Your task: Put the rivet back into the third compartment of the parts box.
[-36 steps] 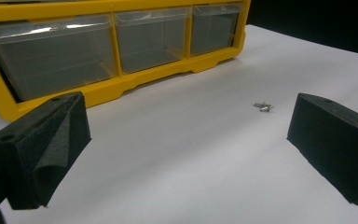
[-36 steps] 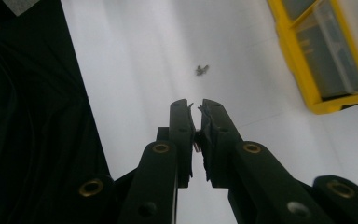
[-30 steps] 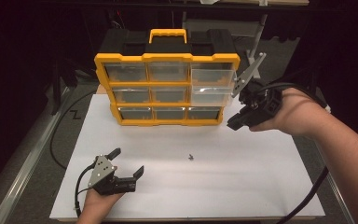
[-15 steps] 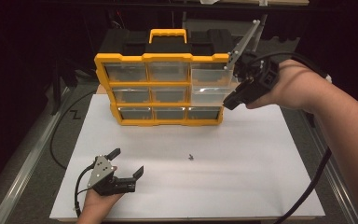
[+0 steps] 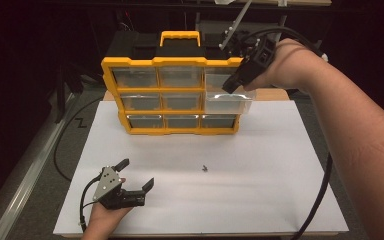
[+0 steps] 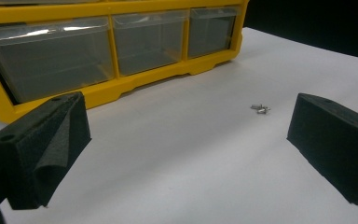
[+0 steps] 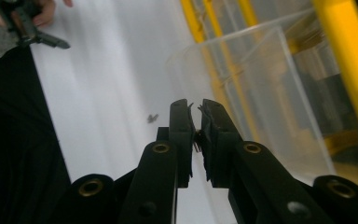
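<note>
High view: the right gripper point(image 5: 231, 86), jaws closed, is poised over the pulled-out drawer point(image 5: 228, 101) of the yellow organizer point(image 5: 172, 95).

Left gripper view: the left gripper point(image 6: 186, 140) is held wide open and empty, screws point(image 6: 260, 108) lying ahead.

Right gripper view: something tiny appears pinched; release is best made squarely above the drawer.

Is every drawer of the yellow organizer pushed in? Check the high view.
No: the middle right drawer sticks out of the yellow organizer, below the right tongs.
</note>
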